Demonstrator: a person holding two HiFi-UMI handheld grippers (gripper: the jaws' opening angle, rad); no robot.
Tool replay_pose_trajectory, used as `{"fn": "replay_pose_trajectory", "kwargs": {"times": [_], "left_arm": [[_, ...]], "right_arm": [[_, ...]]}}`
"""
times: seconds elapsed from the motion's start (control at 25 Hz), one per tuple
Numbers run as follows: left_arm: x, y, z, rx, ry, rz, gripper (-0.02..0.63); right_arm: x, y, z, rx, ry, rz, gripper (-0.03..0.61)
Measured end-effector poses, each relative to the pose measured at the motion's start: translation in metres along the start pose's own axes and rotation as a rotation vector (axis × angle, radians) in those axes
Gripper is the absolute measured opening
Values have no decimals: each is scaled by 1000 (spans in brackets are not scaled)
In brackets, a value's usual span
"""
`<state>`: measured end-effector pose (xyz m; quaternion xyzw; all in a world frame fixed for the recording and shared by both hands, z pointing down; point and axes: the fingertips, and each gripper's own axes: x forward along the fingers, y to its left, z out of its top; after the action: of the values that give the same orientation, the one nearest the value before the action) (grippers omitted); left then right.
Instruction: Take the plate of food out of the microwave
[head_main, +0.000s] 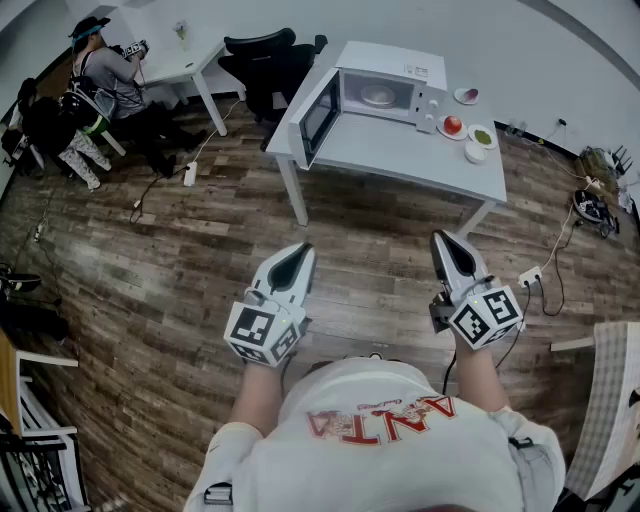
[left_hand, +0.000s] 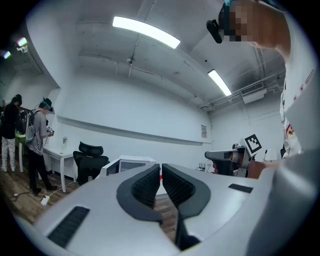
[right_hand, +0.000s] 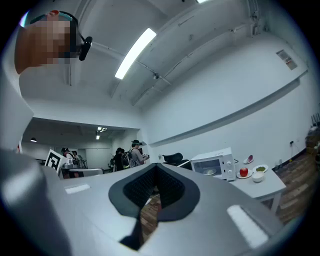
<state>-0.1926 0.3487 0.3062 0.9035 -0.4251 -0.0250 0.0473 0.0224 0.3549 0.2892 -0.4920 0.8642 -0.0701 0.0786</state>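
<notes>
At far left a seated person (head_main: 105, 75) works at a desk, with a black chair (head_main: 270, 60) next along. The left claw (head_main: 303, 250) is held level over the wood floor, well short of the table (head_main: 400, 150). Its jaws are drawn together with only a thin slit between the pads and nothing in it. On the table stands the microwave (head_main: 385, 90), with its door (head_main: 318, 115) swung open to the left. The plate (head_main: 378, 96) of food sits inside it. The right claw (head_main: 443, 237) is also level and well back from the table, its jaws closed and empty. Right of the microwave are an apple (head_main: 452, 125) on a dish, a green bowl (head_main: 482, 136) and a white bowl (head_main: 475, 152).
</notes>
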Motion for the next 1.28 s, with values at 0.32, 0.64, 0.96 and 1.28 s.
{"fn": "replay_pose_trajectory", "kwargs": {"times": [0.32, 0.64, 0.96, 1.28], "left_arm": [[-6, 0, 1, -12, -1, -8, 21], [-11, -2, -5, -27, 10, -3, 21], [-1, -9, -9, -31, 26, -2, 21], [26, -38, -16, -29, 51, -24, 21]], "right_arm": [[-1, 7, -1, 3, 8, -1, 0], [-4, 8, -7, 14, 22, -10, 0], [-11, -7, -1, 86, -34, 2, 0], [-26, -45, -7, 135, -34, 6, 0]]}}
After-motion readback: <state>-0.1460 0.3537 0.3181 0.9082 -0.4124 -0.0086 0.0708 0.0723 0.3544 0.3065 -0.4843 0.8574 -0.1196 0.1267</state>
